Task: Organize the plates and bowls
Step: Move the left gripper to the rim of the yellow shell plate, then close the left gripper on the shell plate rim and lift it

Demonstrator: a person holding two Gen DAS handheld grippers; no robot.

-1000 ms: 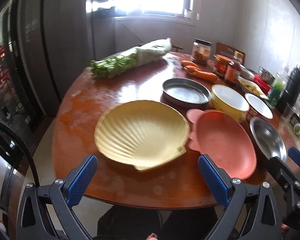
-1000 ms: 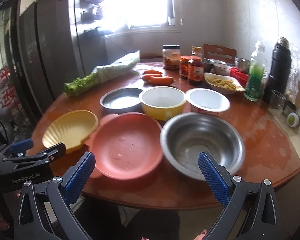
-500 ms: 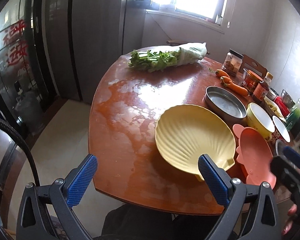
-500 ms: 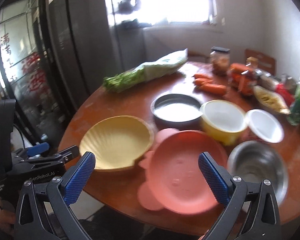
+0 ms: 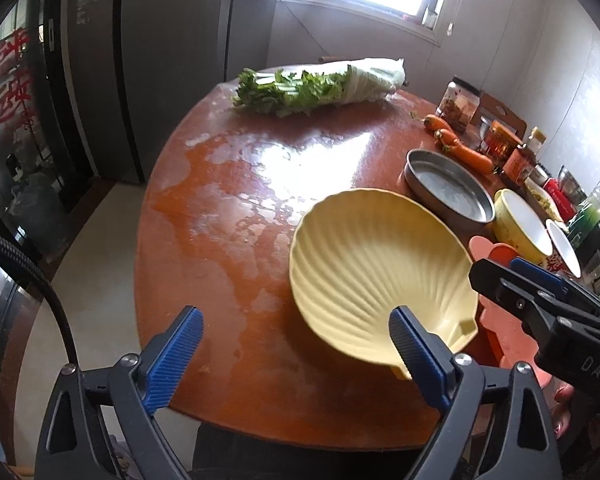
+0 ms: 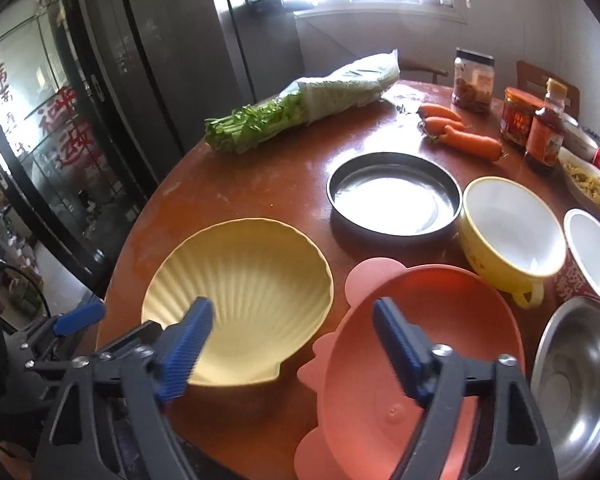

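The yellow shell-shaped plate (image 5: 380, 268) lies flat near the near edge of the round wooden table (image 5: 240, 208). Just to its right lies the pink plate (image 6: 424, 340) with scalloped ears, its rim close beside the shell plate's hinge end. Farther back stands a round metal pan (image 6: 394, 198), and to its right a yellow bowl (image 6: 508, 232) with a white inside and a small handle. Right of that stands a white bowl (image 6: 594, 254) with red printing outside, and in the near right corner a steel bowl (image 6: 580, 380).

The left gripper (image 5: 296, 344) hangs over the near edge of the table. Its jaws have just been closing a little but stand released, with the right jaw over the near rim of the shell plate and the left one over bare wood; nothing is clamped. The right gripper (image 6: 292, 336) reaches down between the two plates. Its jaws have also just been closing and remain apart, the left one over the shell plate, the right one over the pink plate; whether either pad touches a plate cannot be told.

At the far side lie a bundle of leafy greens (image 6: 296, 108) in a clear bag and several carrots (image 6: 460, 132), with jars (image 6: 474, 80) and bottles to the right.
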